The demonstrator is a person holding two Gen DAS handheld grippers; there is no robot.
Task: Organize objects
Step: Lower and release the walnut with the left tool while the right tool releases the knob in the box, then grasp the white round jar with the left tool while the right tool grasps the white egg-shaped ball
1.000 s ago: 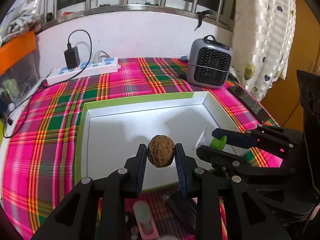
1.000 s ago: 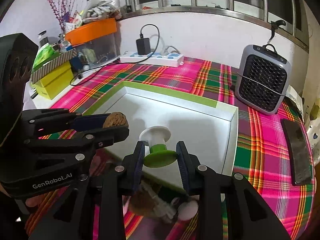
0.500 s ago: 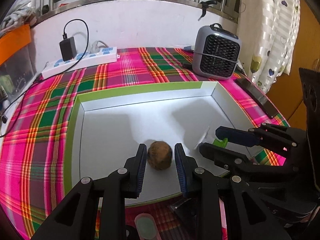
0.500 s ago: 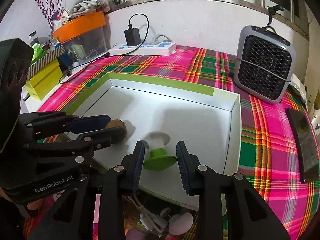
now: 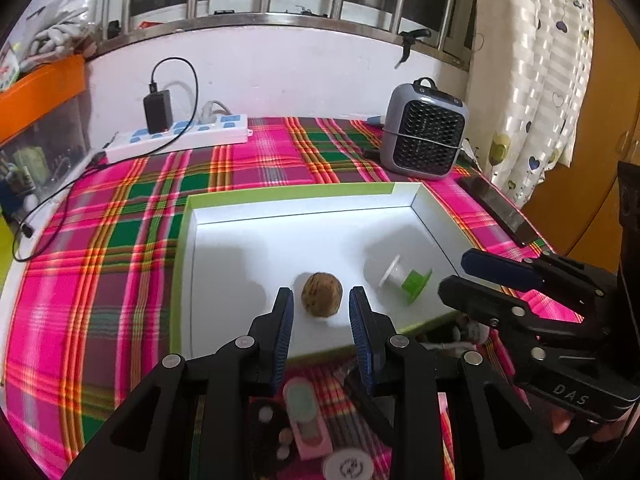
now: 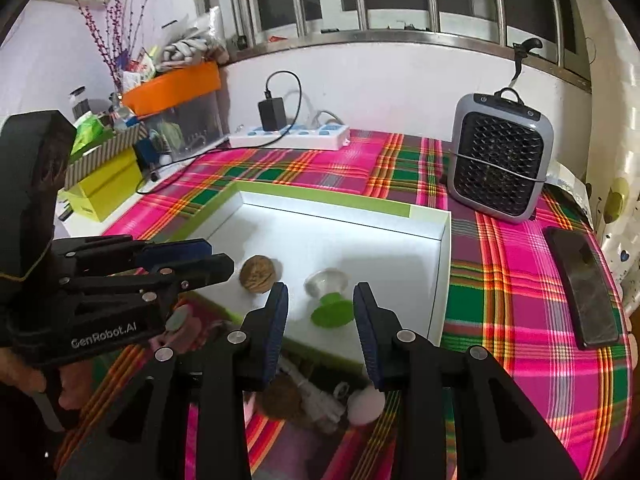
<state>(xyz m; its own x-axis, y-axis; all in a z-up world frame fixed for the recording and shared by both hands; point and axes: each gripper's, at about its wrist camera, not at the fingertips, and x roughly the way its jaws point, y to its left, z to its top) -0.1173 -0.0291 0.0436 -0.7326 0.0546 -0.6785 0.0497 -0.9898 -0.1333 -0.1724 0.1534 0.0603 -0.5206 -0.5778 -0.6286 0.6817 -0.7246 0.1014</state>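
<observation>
Two objects lie inside the white tray (image 5: 304,216), which serves as the landmark on the plaid cloth (image 5: 120,240). Left of the tray, against the wall, sits a white power strip (image 5: 180,140) with a black charger (image 5: 158,112) plugged in. Toward the tray's near edge, left of its middle, rests a walnut (image 5: 322,295); the left gripper (image 5: 321,308) hovers at that edge with its blue-padded jaws parted wider than the nut, gaps showing on both sides, gripping nothing. Right of the walnut, in the tray's near right part, a clear spool with a green end (image 6: 330,300) lies tipped on the floor. The right gripper (image 6: 320,300) hangs above the tray's near rim, jaws apart and clear of the spool, nothing held. Beyond the tray's far right corner stands a grey fan heater (image 6: 500,160), and right of the tray lies a dark phone (image 6: 580,288).
</observation>
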